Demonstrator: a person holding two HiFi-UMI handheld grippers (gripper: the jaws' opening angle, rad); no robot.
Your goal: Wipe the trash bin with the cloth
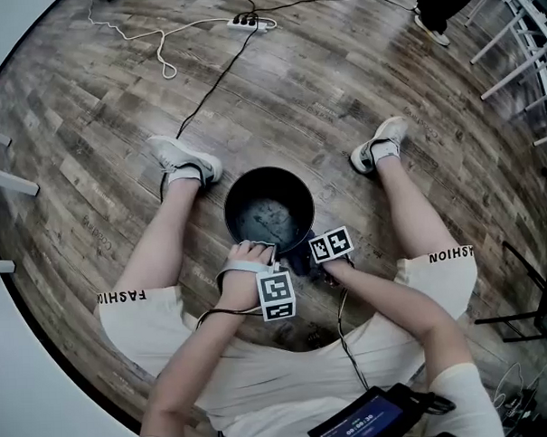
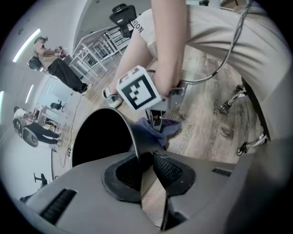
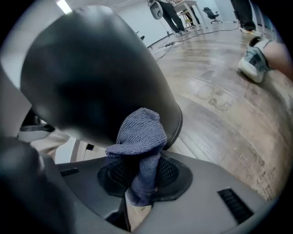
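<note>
The trash bin point(image 1: 227, 201) stood on open floor point(image 1: 340, 92) between the person's feet point(image 1: 185, 161). The gripper views alone showed the left gripper point(image 2: 145, 157) clamped on its rim — the right gripper point(image 3: 139, 176) fingers pinching the cloth point(image 3: 139, 137) against its side.

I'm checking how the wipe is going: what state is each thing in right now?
left gripper: shut on the rim of the trash bin.
right gripper: shut on the cloth.
trash bin: upright on the floor, open-topped, held by its rim.
cloth: bunched up, at the bin's outer wall.
</note>
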